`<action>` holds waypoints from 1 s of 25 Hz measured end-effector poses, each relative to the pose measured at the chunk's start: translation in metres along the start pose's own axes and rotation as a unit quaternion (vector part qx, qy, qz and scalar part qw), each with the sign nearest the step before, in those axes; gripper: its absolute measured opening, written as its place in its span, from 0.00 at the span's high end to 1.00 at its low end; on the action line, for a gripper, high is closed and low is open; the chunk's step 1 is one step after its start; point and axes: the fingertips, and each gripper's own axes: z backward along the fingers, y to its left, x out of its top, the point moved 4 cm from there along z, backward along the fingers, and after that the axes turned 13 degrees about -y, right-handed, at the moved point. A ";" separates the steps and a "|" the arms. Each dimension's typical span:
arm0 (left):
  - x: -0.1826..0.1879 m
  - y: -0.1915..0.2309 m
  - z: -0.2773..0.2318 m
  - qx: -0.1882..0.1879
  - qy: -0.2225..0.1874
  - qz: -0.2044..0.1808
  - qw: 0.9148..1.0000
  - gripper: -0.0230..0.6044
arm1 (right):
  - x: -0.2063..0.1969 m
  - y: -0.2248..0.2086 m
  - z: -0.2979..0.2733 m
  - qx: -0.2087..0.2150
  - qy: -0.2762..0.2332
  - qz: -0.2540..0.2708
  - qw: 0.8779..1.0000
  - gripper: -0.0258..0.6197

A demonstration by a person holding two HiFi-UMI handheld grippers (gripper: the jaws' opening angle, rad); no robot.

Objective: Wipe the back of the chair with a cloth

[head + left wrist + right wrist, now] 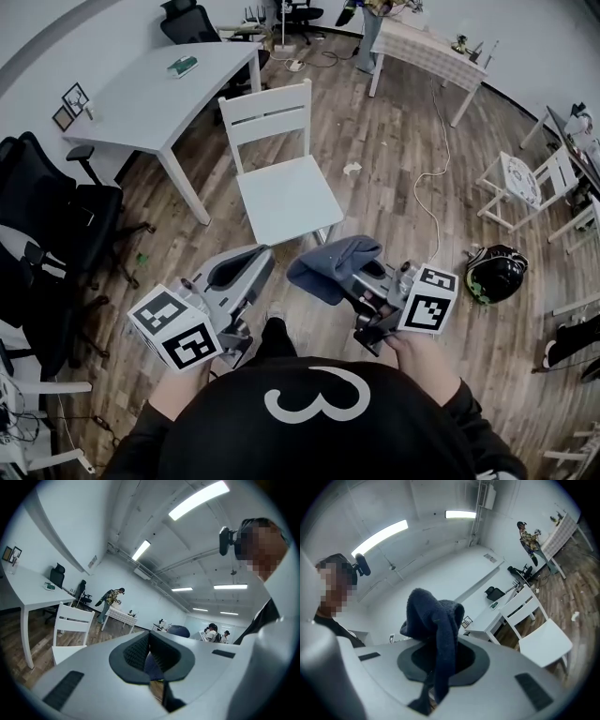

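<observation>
**Head view.** Only one piece of writing can be read: a large white "3" (313, 395) on the black top of the person. Black-and-white square markers are carried on the left gripper's cube (173, 328) and the right gripper's cube (429, 298); no text is carried on them. The left gripper (264, 252) is held low in front of the body and angled up and right, its handle wrapped by the left hand (180, 378). The right gripper (343, 277) is held beside it and angled up and left, gripped by the right hand (418, 352). A dark blue knitted cloth (323, 265) is bunched over the right gripper's tip. The white wooden slat-back chair (281, 178) is placed just ahead of both tips, seat towards the person, and is not touched. A white rectangular table (155, 98) is set at the chair's left. A black helmet (497, 272) is seen on the wood floor at right.

**Left gripper view.** The left gripper (149, 652) is seen with both ribbed pads pressed together and nothing clamped. The chair (71, 619) is seen at left, well apart. No print is legible.

**Right gripper view.** The right gripper (437, 668) is clamped on the cloth (435, 620). The cloth is pinched low, with the bulk piled above the jaws and a strip hung below. The chair (536, 620) is seen at right, clear of the cloth. No print is legible.
</observation>
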 end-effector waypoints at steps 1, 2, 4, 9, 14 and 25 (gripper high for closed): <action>0.002 0.015 -0.007 0.001 0.002 0.004 1.000 0.94 | 0.003 -0.012 -0.010 -0.007 0.000 -0.002 1.000 0.89; 0.005 0.030 -0.014 0.002 0.004 0.007 1.000 0.94 | 0.006 -0.024 -0.022 -0.014 0.000 -0.003 1.000 0.89; 0.014 0.064 -0.028 0.007 0.008 0.013 1.000 0.94 | 0.010 -0.049 -0.046 -0.027 0.001 -0.008 1.000 0.89; 0.033 0.156 -0.062 0.019 0.021 0.032 0.999 0.94 | 0.020 -0.114 -0.115 -0.054 0.006 -0.023 0.998 0.89; 0.042 0.241 -0.088 0.045 0.038 0.050 0.997 0.94 | 0.014 -0.185 -0.173 -0.096 0.032 -0.064 0.993 0.89; 0.028 0.359 -0.106 0.079 0.070 0.078 0.991 0.94 | 0.000 -0.278 -0.253 -0.150 0.053 -0.098 0.982 0.89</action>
